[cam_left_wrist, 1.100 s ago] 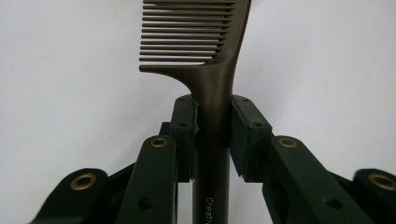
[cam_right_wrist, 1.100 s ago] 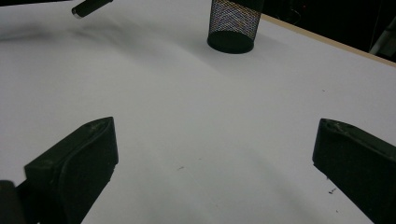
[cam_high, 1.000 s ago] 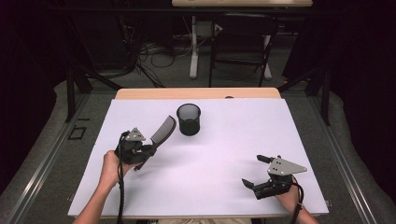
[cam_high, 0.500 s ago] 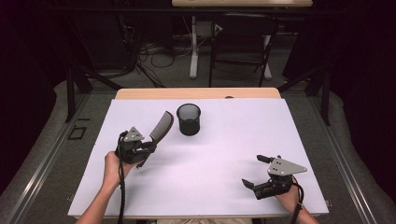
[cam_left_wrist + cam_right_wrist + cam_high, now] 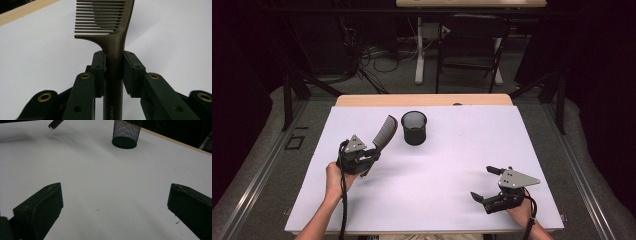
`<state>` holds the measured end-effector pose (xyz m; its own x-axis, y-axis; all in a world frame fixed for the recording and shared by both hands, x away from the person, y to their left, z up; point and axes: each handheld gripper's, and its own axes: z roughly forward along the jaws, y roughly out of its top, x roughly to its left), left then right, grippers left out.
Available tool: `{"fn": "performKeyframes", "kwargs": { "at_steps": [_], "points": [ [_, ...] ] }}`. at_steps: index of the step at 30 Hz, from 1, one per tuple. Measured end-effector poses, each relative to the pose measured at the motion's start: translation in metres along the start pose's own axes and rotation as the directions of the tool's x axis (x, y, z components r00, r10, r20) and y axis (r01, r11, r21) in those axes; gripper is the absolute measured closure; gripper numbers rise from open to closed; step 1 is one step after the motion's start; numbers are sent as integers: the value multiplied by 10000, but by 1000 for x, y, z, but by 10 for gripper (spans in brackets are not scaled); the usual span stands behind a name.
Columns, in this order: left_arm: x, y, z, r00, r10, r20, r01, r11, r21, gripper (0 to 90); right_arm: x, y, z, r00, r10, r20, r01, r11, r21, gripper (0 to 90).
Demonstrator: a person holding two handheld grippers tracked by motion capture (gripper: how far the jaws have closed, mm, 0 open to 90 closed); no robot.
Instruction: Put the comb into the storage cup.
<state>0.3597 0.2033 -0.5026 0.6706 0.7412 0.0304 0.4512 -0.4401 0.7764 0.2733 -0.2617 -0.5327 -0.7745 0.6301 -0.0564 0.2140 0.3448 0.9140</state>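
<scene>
My left gripper (image 5: 371, 155) is shut on the handle of a dark brown comb (image 5: 384, 131), held above the white table left of centre. The comb's toothed end points up and toward a black mesh cup (image 5: 414, 128). In the left gripper view both pads (image 5: 98, 63) clamp the comb (image 5: 113, 42) handle, teeth fanning to the left. My right gripper (image 5: 484, 183) rests low near the front right of the table, jaws wide apart with nothing between them. From the right gripper view the mesh cup (image 5: 126, 133) stands far ahead and the comb's handle tip (image 5: 55, 124) shows at top left.
The white table cover (image 5: 452, 200) spans a wooden table whose far edge (image 5: 422, 99) shows as a tan strip. Dark stands, cables and a chair sit on the floor beyond. Open white surface lies between the two grippers.
</scene>
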Motion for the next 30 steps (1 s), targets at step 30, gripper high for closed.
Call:
{"fn": "performKeyframes", "kwargs": {
  "at_steps": [30],
  "points": [
    [-2,16,9,9986,-246,-466,174,9889,-1473,726,-1,-1,2,10000,48,41,-48,10000,77,0]
  ]
}}
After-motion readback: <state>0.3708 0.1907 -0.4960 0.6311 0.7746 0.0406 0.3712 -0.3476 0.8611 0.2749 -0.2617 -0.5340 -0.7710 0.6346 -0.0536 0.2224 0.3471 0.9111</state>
